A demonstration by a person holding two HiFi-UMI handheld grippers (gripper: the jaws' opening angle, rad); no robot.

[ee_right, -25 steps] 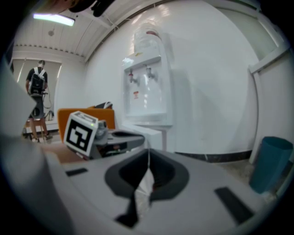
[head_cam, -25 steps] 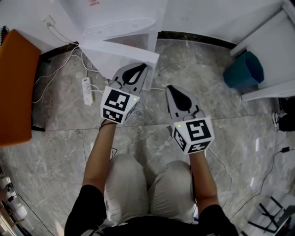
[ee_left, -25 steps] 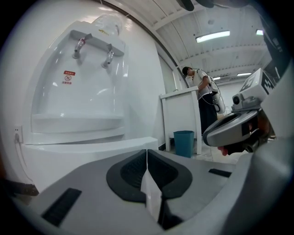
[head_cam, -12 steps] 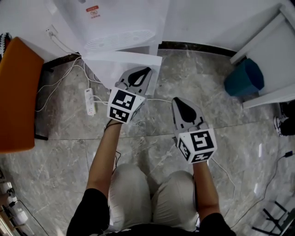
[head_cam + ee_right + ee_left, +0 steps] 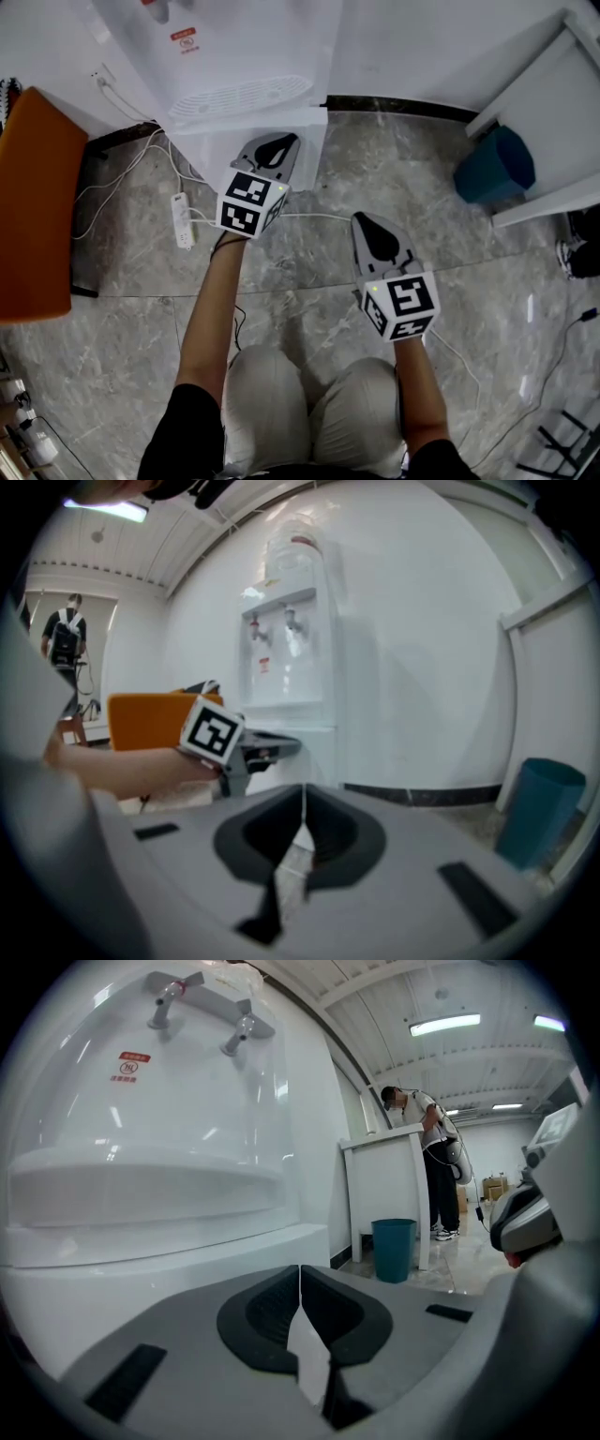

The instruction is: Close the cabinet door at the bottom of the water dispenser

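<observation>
Left claw (image 5: 277,145) is staying low with its jaws together and nothing between them. Its tip is sitting right at the white cabinet door (image 5: 202,150) at the bottom of the water dispenser (image 5: 234,56) — actual contact is hard to tell. Door is looking nearly flush with the dispenser's base. Right claw (image 5: 371,225) is hovering over the marble floor (image 5: 394,150), jaws together and empty — well apart from the door. Teal bin (image 5: 497,164) is standing off to the right, power strip (image 5: 180,220) lying on the floor at left.
</observation>
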